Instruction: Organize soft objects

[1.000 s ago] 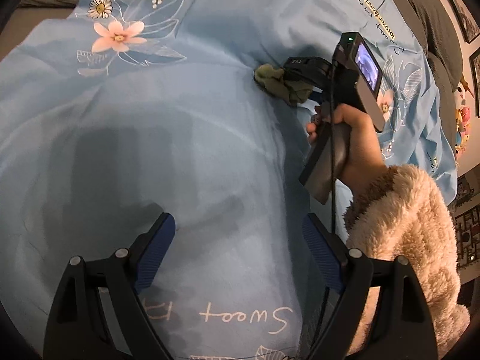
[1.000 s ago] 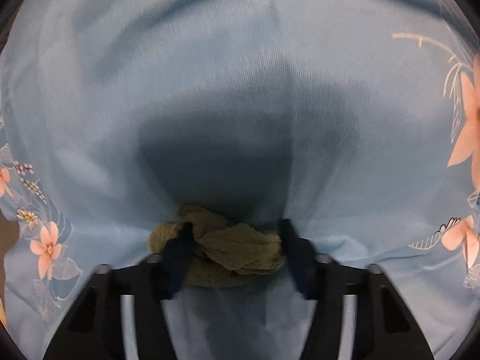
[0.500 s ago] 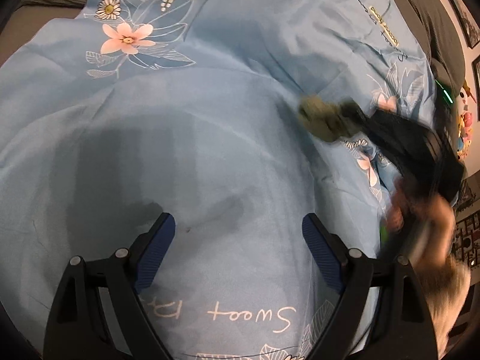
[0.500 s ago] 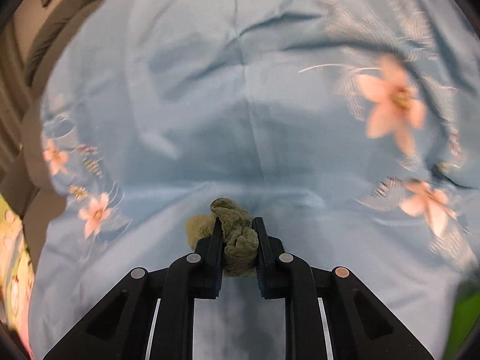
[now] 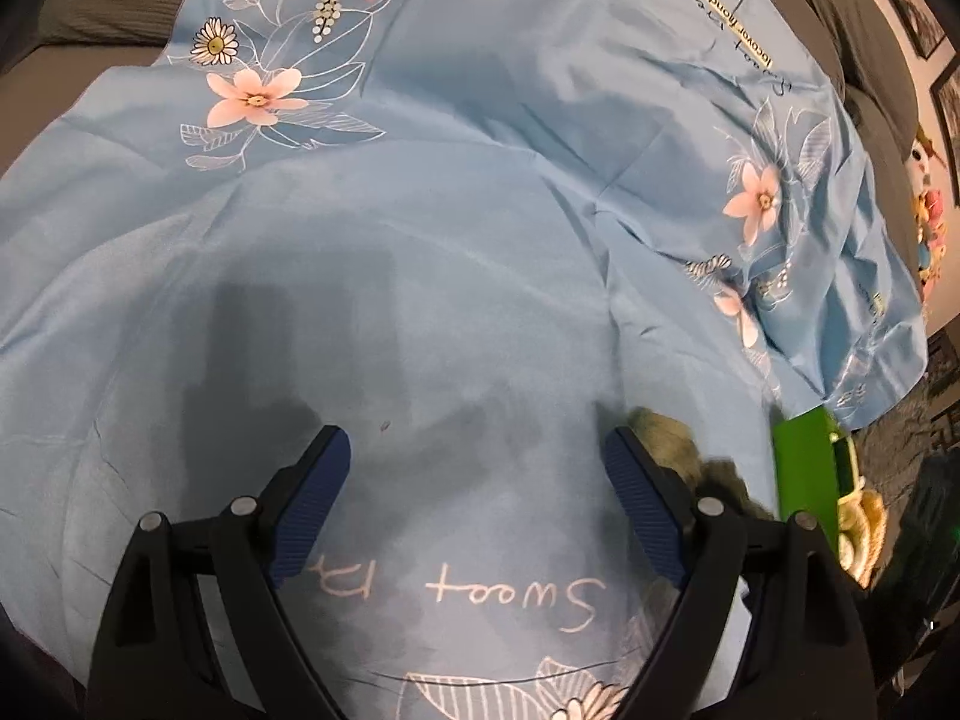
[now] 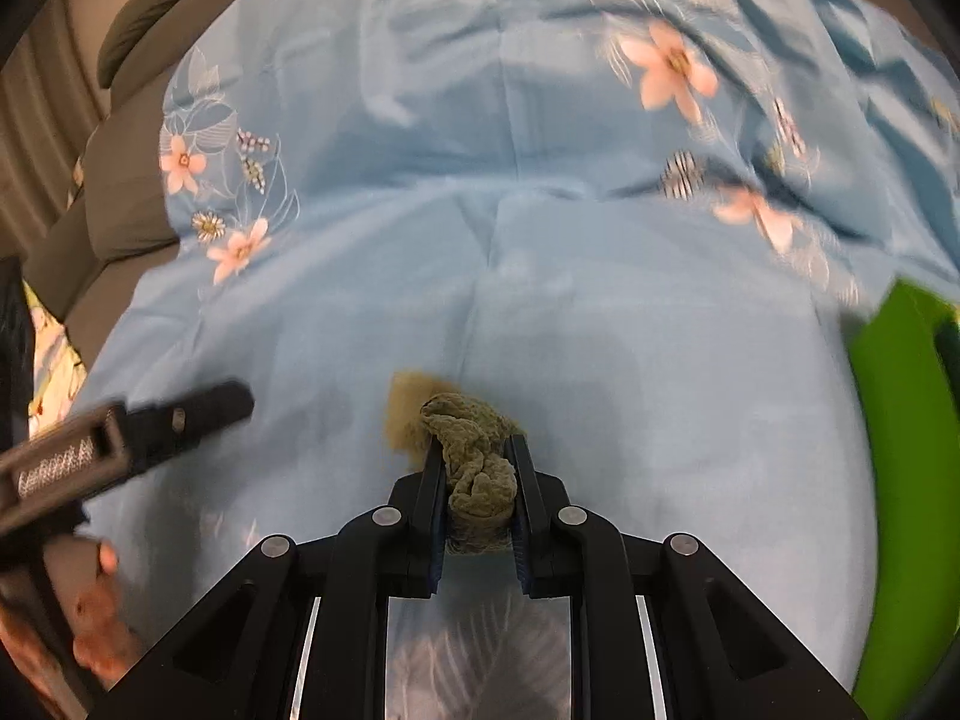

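Note:
A crumpled olive-green sock (image 6: pixel 477 462) is pinched between the jaws of my right gripper (image 6: pixel 476 450), which is shut on it and holds it above the blue floral bedspread (image 6: pixel 540 252). In the left wrist view the same sock (image 5: pixel 666 438) shows blurred just right of my left gripper's right finger. My left gripper (image 5: pixel 477 462) hangs open over the bedspread (image 5: pixel 420 240) with nothing between its fingers. From the right wrist view, my left gripper (image 6: pixel 222 399) reaches in at the left edge, held by a hand (image 6: pixel 99 630).
A bright green bin (image 6: pixel 900 480) stands at the right edge of the bed; in the left wrist view the green bin (image 5: pixel 804 468) holds pale soft items (image 5: pixel 861 528). Grey pillows (image 6: pixel 132 138) lie at the bed's far left. Plush toys (image 5: pixel 927 222) sit far right.
My right gripper closed on the sock, lifted it off the bedspread and carried it from the middle of the bed toward the near right, close to the green bin. My left gripper stayed put.

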Available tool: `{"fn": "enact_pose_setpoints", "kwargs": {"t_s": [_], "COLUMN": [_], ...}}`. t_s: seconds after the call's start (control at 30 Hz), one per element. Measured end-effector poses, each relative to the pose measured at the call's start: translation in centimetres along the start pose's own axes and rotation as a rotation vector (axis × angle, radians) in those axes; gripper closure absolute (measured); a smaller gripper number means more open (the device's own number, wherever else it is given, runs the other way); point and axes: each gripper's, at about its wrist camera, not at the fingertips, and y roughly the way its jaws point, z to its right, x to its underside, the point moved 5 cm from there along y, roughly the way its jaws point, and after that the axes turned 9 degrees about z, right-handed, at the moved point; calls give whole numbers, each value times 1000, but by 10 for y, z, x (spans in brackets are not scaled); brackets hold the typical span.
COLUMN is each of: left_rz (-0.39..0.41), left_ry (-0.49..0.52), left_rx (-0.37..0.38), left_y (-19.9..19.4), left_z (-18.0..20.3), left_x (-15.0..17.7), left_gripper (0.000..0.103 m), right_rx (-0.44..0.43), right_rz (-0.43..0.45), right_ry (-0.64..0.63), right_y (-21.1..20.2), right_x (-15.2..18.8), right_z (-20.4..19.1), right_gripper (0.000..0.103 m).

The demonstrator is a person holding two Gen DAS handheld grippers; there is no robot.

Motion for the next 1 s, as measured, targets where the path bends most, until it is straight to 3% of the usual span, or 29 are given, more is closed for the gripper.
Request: {"fn": "enact_pose_setpoints", "kwargs": {"t_s": [0.2,0.33,0.37,0.53,0.6,0.73,0.83,1.0], "left_rz": [0,-5,-4,38,31,10,-17,-19], "left_ry": [16,43,53,35,66,144,155,171], "left_rx": [-7,5,6,88,87,71,112,149], "left_y": [0,2,2,-5,-4,3,6,4], "left_z": [3,12,14,28,36,51,60,68], "left_x": [6,9,11,12,16,28,34,37], "left_gripper": [17,17,17,17,17,17,17,17], "right_rx": [-39,-42,-38,17,42,25,36,-23], "right_rz": [10,26,33,72,66,43,49,89], "right_ry": [33,64,70,103,143,217,238,268], "right_y": [-24,-35,-36,-40,-38,-36,-42,-58], "right_x": [14,12,11,2,1,0,-3,-9], "right_z": [8,14,15,29,38,56,64,68], "right_gripper": [83,44,40,35,34,34,33,32]}}
